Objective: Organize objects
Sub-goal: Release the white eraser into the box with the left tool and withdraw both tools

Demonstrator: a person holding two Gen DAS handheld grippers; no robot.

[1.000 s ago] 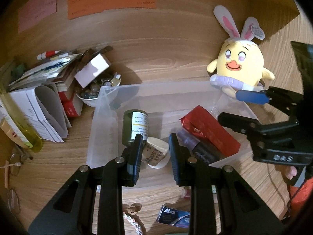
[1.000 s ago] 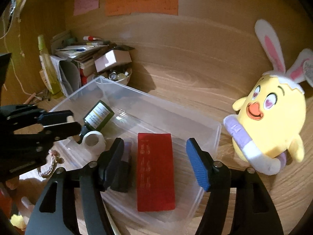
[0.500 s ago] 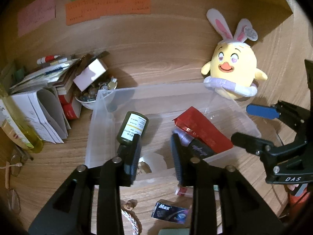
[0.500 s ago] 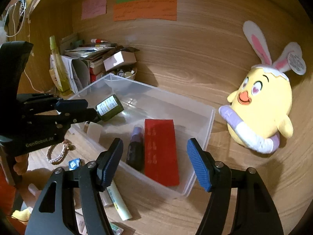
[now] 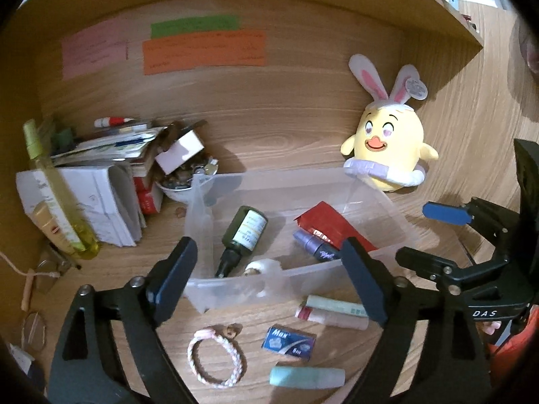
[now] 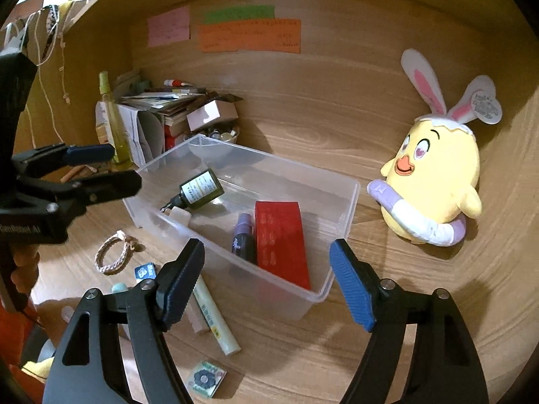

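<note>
The clear bin (image 5: 370,181) holds a green bottle (image 5: 244,232), white jar (image 5: 264,267), purple tube (image 5: 316,249) and red packet (image 5: 333,225); in front of it the left gripper (image 5: 269,269) is opening, nothing between its jaws; right gripper (image 6: 266,282) likewise opening, empty; a bracelet (image 5: 215,358) lies before the bin

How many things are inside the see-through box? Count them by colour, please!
Inside the clear box:
Green: 1, the bottle
White: 1, the little jar
Purple: 1, the tube
Red: 1, the packet
Total: 4
</note>
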